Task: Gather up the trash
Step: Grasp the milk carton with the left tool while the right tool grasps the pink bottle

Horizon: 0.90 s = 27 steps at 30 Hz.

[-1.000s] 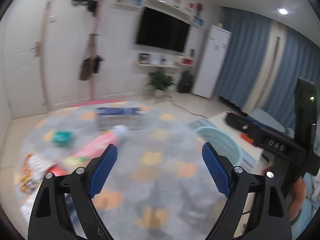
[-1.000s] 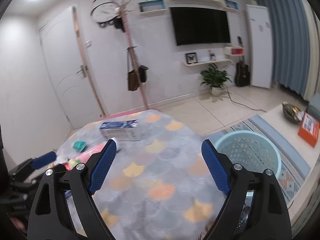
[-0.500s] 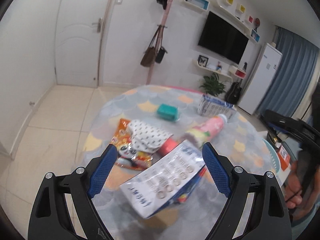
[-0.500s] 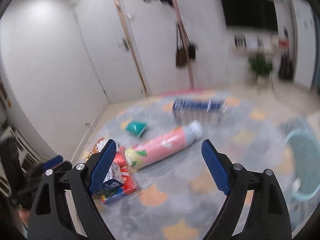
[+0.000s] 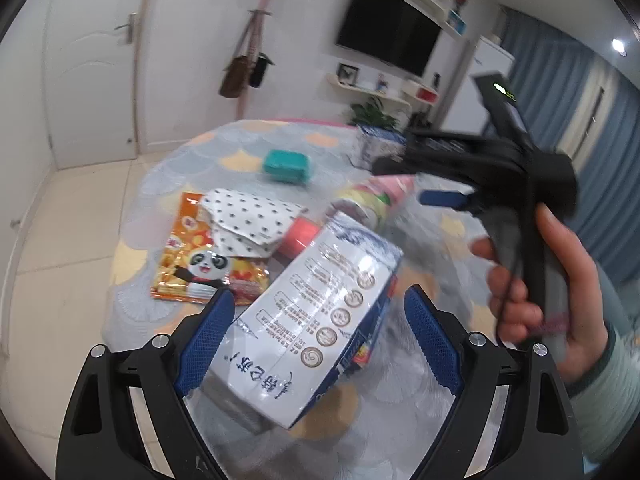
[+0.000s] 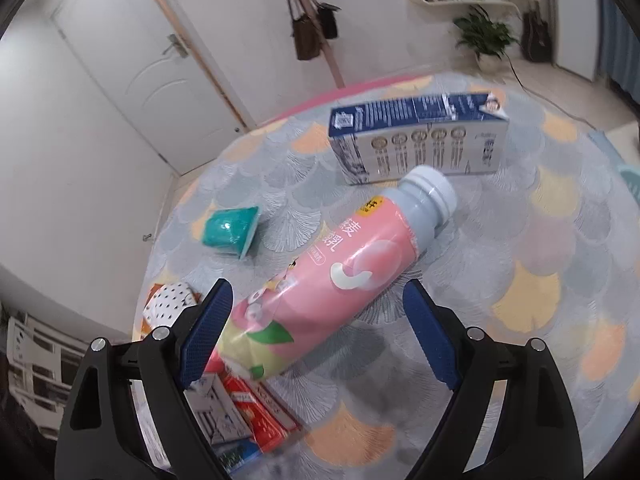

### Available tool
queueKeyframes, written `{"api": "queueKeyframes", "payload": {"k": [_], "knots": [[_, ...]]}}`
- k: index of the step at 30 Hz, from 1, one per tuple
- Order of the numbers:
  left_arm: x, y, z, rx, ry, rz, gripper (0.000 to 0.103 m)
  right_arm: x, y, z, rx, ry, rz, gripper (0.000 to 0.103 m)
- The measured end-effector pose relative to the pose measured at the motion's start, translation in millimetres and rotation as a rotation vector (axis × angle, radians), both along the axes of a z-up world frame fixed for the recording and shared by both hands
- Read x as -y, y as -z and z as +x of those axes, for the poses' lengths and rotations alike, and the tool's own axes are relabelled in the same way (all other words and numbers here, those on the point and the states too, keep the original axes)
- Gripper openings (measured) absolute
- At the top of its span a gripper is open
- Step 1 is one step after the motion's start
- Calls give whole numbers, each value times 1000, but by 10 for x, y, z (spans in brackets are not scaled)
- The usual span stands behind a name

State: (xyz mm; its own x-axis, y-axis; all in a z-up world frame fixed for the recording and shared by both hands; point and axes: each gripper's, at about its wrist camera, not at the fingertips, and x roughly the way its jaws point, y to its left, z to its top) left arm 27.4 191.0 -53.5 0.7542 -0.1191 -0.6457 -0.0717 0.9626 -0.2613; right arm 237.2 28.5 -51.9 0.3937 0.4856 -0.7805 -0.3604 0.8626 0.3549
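Trash lies on a round table with a scale-patterned cloth (image 6: 520,248). My left gripper (image 5: 316,336) is open around a white and blue carton (image 5: 316,320) lying on its side. My right gripper (image 6: 316,332) is open just above a pink yogurt bottle (image 6: 332,284) with a grey cap, lying on its side. The right gripper also shows in the left wrist view (image 5: 432,188), held by a hand. A second carton (image 6: 416,140), a teal cup (image 6: 232,232), a dotted wrapper (image 5: 248,216) and an orange panda snack bag (image 5: 200,264) lie around.
A red and white flat box (image 6: 248,412) lies under the bottle's base. A door (image 6: 160,64) and a coat rack with bags (image 6: 312,32) stand beyond the table. A potted plant (image 6: 484,36) sits on the floor by the far wall.
Both grippers have swung left and dropped toward the table. The left now brackets the near carton; the right has closed in over the pink bottle. Both stay open.
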Motion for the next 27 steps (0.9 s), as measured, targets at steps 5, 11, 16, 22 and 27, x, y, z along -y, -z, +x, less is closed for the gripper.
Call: {"api": "queueKeyframes", "payload": {"k": [5, 11, 16, 22, 27], "knots": [[138, 46, 30, -25, 64, 45, 85, -100, 138, 89, -74, 27, 1, 83], [267, 64, 64, -46, 102, 97, 84, -165, 216, 136, -103, 41, 3, 82], [323, 90, 127, -73, 93, 126, 74, -197, 193, 101, -98, 24, -7, 69], [379, 101, 124, -94, 98, 126, 58, -72, 152, 1, -106, 6, 7, 57], [415, 44, 80, -47, 123, 58, 57, 168, 138, -132, -74, -3, 0, 51]]}}
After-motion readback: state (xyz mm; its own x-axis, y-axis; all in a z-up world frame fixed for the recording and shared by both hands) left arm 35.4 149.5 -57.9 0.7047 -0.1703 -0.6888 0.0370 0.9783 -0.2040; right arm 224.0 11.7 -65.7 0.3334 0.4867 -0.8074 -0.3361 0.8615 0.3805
